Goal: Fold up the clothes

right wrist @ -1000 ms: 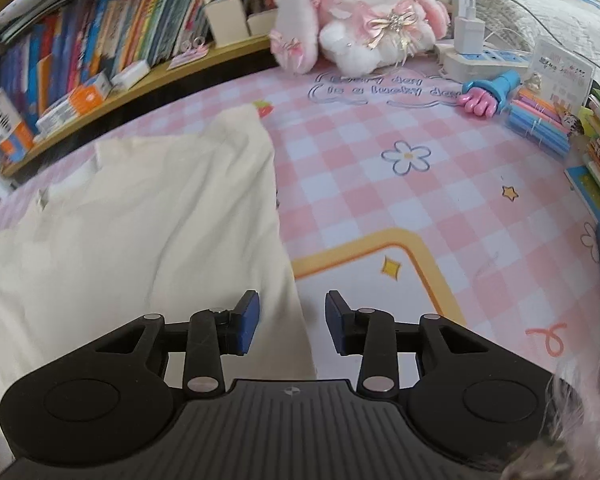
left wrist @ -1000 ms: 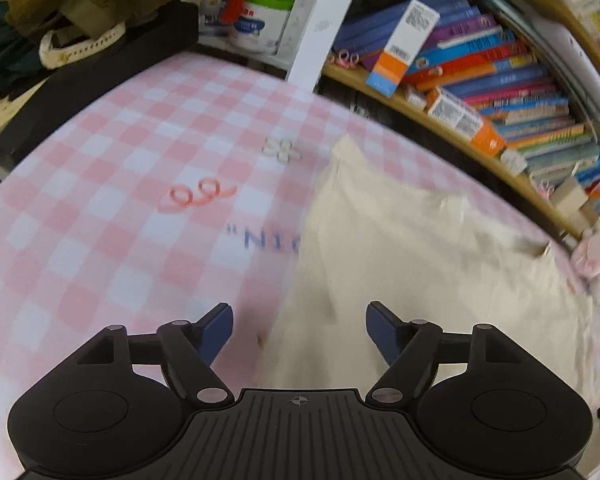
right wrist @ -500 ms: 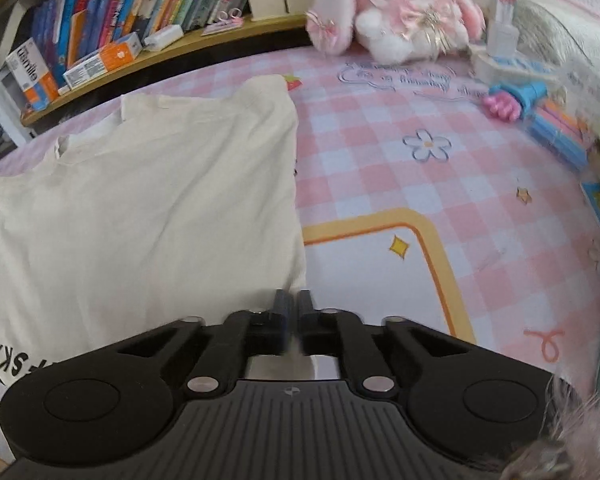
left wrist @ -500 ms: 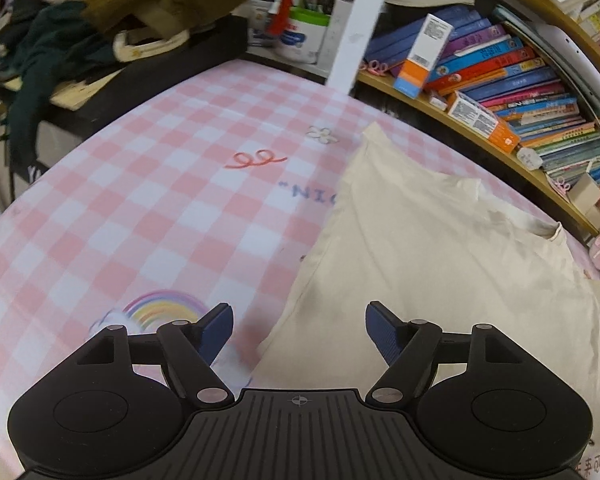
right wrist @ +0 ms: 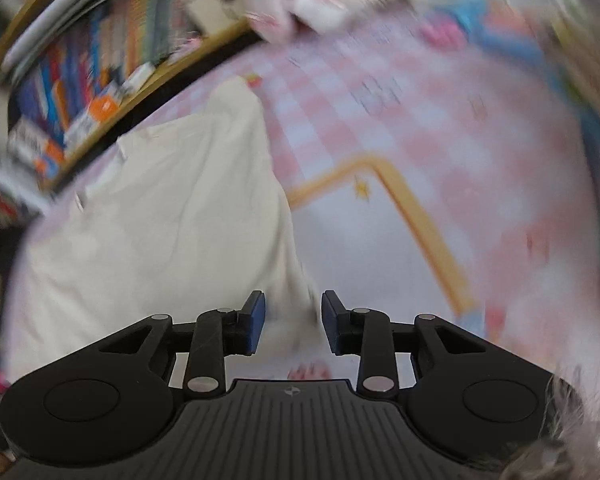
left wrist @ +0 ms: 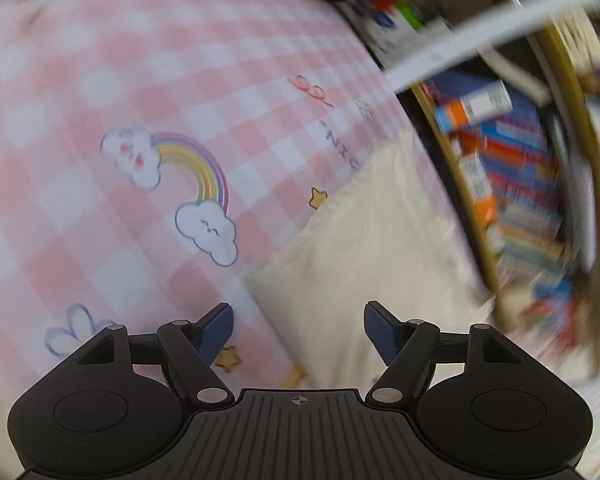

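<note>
Between the right gripper's (right wrist: 291, 322) fingers lies a corner of the cream shirt (right wrist: 172, 220) — the jaws have just been opening, and the pads stand a little apart with cloth in the gap, not pinching it as far as the blur shows. The shirt spreads flat ahead and to the left of those fingers. The left gripper (left wrist: 298, 330) has its fingers spread wide, holding nothing, with the shirt's near corner just ahead of the gap. To fold well, each gripper probably needs to close on a hem corner, pinching the cloth fully before lifting, so both sides rise evenly. The shirt rests on a pink checked mat (left wrist: 100, 100) printed with a rainbow (left wrist: 196, 168) and clouds — a yellow line (right wrist: 416, 216) crosses it ahead of the right fingers. A shelf of books (left wrist: 516, 184) runs along the far edge.
</note>
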A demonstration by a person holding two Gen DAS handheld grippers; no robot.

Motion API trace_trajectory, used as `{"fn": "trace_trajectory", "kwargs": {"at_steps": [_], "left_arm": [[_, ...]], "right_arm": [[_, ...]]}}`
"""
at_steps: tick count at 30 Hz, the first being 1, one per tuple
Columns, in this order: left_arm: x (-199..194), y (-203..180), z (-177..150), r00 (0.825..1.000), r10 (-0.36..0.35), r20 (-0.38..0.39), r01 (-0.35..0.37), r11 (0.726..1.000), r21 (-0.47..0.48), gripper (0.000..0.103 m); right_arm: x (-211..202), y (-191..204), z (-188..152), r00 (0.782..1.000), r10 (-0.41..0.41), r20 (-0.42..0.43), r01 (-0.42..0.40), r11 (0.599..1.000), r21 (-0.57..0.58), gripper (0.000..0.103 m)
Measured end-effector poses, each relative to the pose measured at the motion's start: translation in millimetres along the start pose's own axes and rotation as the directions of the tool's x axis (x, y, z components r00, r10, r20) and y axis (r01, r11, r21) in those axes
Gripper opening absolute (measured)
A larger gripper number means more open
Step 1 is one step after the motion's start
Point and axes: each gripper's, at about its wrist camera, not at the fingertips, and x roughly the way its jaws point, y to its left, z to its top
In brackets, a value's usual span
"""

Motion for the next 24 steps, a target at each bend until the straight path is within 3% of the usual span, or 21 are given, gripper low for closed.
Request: {"fn": "trace_trajectory", "kwargs": {"at_steps": [5,7,9,10,11,13,16,18,19,20,24], "left_arm": [[11,9,7,0.998,-0.052,0.027,0.055,0.989,-0.14,0.061],[16,12,8,0.998,-0.057,0.04,0.064,0.98,-0.189,0.048],[22,11,9,0.999,-0.03,0.025,0.034,0.98,-0.195,0.012],[23,9,10,0.999,-0.022,0.025,0.026,0.982,-0.185,0.012],[16,1,9,0.998,-0.037,0.05,0.043,0.99,-0.136,0.009],[3,-13,9,0.993,-0.067,0.093,0.071,0.997,-0.041,0.007],[-7,-19,10,0.992,-0.075,0.103,0.073,0.997,0.024,0.005],[5,-3,11,0.998,-0.013,0.067,0.014,1.0,-0.006,0.005],[12,8,9,0.999,0.015,0.042,-0.014,0.999,-0.037,0.005],[16,15,6,0.999,0.015,0.031,-0.013,0.998,-0.059,0.005],[16,23,7,0.999,-0.023,0.03,0.026,0.996,-0.088,0.008]], "right_arm": [[3,-20,-11,0.993,0.099,-0.057,-0.083,0.969,0.234,0.03],[8,-22,-13,0.99,0.13,-0.056,-0.108,0.95,0.294,0.03],[12,-23,-15,0.986,0.16,-0.054,-0.131,0.927,0.35,0.029],[15,-23,-13,0.985,0.163,-0.052,-0.134,0.923,0.362,0.026],[18,-22,-11,0.985,0.165,-0.052,-0.134,0.92,0.369,0.013],[15,-13,-7,0.988,0.147,-0.044,-0.126,0.941,0.314,0.01],[-9,-3,-5,0.985,0.173,0.029,-0.175,0.96,0.217,0.009],[-17,-3,-6,0.987,0.154,0.038,-0.159,0.969,0.188,0.009],[-8,-7,-9,0.993,0.119,-0.001,-0.116,0.973,0.198,0.009],[0,-11,-13,0.995,0.088,-0.036,-0.079,0.975,0.206,0.009],[10,-11,-20,0.997,0.062,-0.038,-0.054,0.983,0.178,0.01]]}}
